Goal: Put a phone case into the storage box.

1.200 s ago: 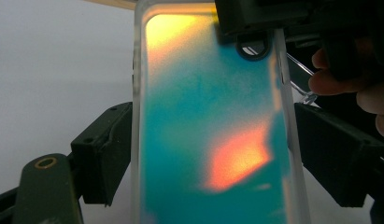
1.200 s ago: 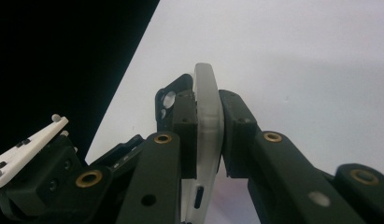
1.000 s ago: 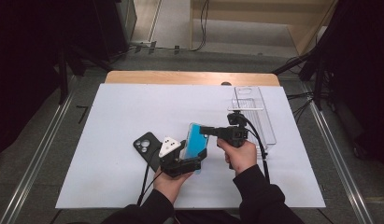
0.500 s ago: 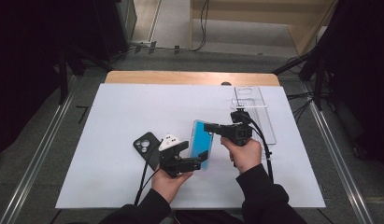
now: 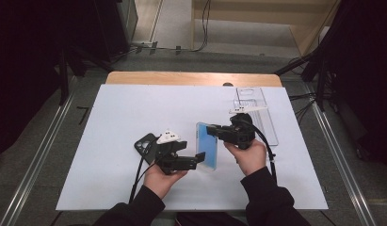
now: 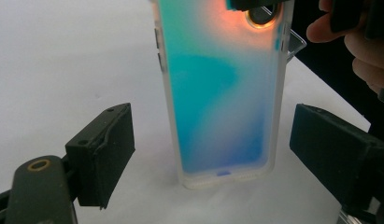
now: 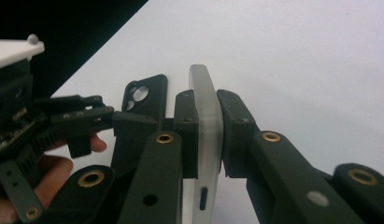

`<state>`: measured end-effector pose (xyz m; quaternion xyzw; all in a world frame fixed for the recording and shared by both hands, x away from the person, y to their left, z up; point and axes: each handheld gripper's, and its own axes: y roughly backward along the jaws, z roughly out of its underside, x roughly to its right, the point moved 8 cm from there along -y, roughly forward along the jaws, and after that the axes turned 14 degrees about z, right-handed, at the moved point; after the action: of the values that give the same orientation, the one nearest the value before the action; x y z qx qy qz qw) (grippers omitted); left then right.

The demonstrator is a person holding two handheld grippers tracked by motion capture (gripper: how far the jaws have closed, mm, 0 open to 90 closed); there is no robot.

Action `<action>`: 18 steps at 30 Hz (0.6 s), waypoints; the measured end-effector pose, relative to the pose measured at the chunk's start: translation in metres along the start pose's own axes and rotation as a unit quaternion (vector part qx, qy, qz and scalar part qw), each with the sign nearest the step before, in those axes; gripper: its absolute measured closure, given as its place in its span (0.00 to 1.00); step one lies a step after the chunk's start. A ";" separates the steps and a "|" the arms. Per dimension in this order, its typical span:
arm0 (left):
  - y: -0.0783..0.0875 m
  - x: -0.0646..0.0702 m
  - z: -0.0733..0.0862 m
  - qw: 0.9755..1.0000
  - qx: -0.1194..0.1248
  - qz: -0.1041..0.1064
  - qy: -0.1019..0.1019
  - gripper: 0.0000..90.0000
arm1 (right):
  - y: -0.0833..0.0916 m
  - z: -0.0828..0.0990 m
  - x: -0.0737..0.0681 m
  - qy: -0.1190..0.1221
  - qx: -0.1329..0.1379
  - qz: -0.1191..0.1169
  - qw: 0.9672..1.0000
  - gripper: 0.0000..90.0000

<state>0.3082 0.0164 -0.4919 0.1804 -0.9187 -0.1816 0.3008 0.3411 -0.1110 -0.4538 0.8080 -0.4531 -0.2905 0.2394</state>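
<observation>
High view: the right gripper (image 5: pixel 214 131) pinches a blue phone case (image 5: pixel 207 151) upright, its bottom edge on the white table (image 5: pixel 116 117) near the front edge. The left gripper (image 5: pixel 198 160) has its jaws spread on either side of the case. A black phone case (image 5: pixel 145 145) lies flat behind it.

A black phone case (image 5: pixel 145 143) lies flat on the white table cover (image 5: pixel 116 113), camera cutout up. Over by the far right edge sits a clear plastic tray (image 5: pixel 257 106).
</observation>
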 end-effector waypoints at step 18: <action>0.019 -0.012 -0.008 0.997 -0.069 0.023 -0.026 0.16 | 0.006 0.005 -0.009 0.065 0.028 -0.049 0.996 0.86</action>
<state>0.3180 0.0362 -0.4835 0.1330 -0.9152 -0.2423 0.2932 0.3304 -0.1064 -0.4517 0.8529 -0.4043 -0.2360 0.2313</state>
